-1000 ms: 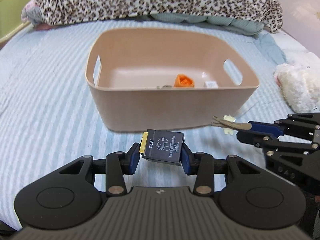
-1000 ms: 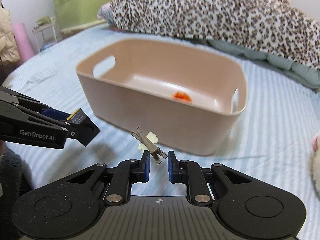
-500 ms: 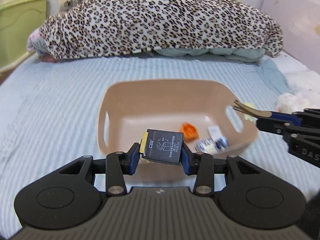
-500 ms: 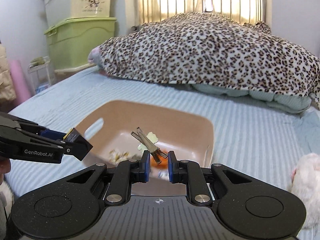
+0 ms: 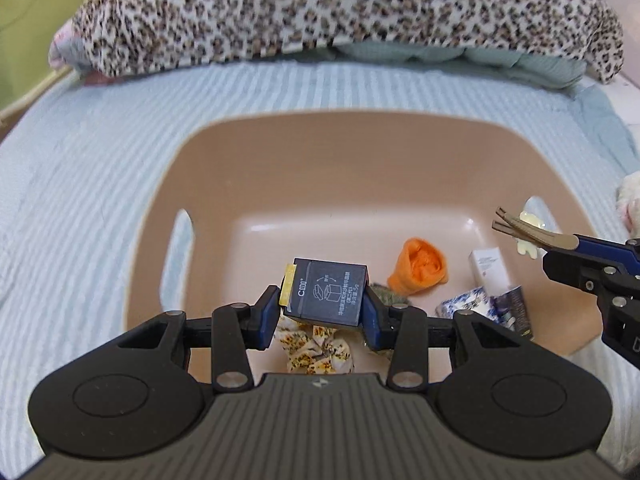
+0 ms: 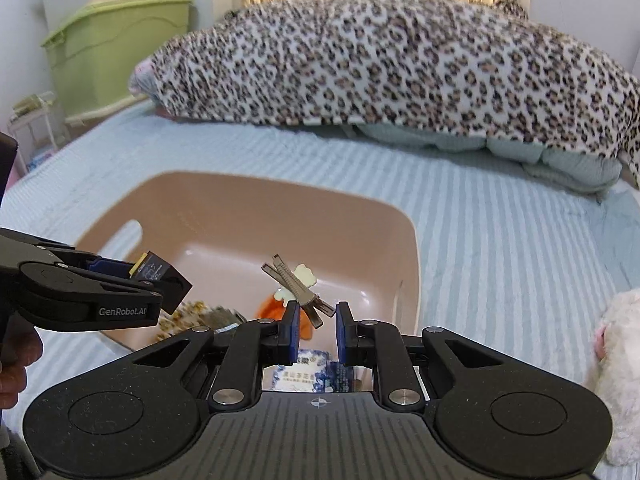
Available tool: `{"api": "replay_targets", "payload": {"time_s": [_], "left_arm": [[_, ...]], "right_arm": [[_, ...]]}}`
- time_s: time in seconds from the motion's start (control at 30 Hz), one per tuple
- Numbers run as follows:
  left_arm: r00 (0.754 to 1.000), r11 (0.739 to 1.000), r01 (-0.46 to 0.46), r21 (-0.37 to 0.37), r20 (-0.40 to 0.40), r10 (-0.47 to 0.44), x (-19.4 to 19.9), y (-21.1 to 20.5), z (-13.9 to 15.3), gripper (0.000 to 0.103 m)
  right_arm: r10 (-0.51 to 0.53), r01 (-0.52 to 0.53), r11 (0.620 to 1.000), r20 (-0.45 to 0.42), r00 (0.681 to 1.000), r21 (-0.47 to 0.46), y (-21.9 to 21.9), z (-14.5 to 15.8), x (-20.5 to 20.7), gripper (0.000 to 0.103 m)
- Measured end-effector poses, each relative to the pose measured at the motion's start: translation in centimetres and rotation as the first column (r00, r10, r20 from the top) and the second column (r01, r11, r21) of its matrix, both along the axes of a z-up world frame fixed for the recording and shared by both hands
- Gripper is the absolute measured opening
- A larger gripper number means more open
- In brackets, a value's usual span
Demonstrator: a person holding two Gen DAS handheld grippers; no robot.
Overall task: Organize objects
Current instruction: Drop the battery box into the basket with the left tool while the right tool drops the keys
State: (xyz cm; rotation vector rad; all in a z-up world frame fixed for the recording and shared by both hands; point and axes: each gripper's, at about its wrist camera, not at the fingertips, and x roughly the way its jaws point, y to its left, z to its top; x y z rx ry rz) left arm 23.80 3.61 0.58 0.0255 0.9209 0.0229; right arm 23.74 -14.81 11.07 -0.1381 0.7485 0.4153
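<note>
hovering over pink bin (image 5: 224, 184), left gripper (image 5: 323, 308) pinching black box (image 5: 326, 294), right gripper (image 6: 317, 322) clamping hair clip (image 6: 296, 286), orange sock (image 5: 420, 266) below

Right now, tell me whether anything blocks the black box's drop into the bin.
Nothing rigid does. The left hand-held gripper holds the black box above the open bin. Directly beneath lies floral cloth, already in the bin; bare floor shows farther in.
</note>
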Motion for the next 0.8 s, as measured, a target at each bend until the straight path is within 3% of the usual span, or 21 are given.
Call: {"api": "replay_targets", "payload": {"time_s": [0.17, 0.2, 0.23, 0.27, 0.33, 0.53, 0.8], "left_arm": [[0.999, 1.000, -0.014, -0.024, -0.044, 0.013, 0.3, 0.5, -0.9, 0.048], [0.999, 0.999, -0.017, -0.033, -0.042, 0.015, 0.2, 0.6, -0.8, 0.057], [0.999, 0.999, -0.022, -0.043, -0.040, 0.020, 0.0, 0.8, -0.7, 0.070], [0.999, 0.998, -0.027, -0.055, -0.033, 0.025, -0.3, 1.0, -0.3, 0.073], [1.000, 0.997, -0.022, -0.074, -0.021, 0.021, -0.6, 1.2, 0.3, 0.074], [1.000, 0.999, -0.014, -0.035, 0.014, 0.014, -2.3, 1.1, 2.3, 0.075], [0.999, 1.000, -0.009, -0.029, 0.042, 0.011, -5.4, 0.8, 4.4, 0.076]], "right_arm": [[0.015, -0.016, 1.000, -0.065, 0.998, -0.013, 0.5, -1.6, 1.2, 0.017], [0.012, -0.013, 1.000, -0.073, 0.997, -0.017, 0.5, -1.9, 1.2, 0.019], [0.012, -0.014, 1.000, -0.078, 0.997, -0.022, 0.6, -2.0, 1.3, 0.028], [0.010, -0.012, 1.000, -0.080, 0.997, -0.022, 0.5, -2.0, 1.2, 0.031], [0.004, -0.005, 1.000, -0.084, 0.996, -0.012, 0.2, -1.8, 1.0, 0.048], [-0.012, 0.012, 1.000, -0.044, 0.999, 0.013, -0.6, 0.1, -0.2, 0.071], [-0.034, 0.035, 0.999, -0.022, 0.999, 0.024, -1.7, 2.3, -2.9, 0.078]]}}
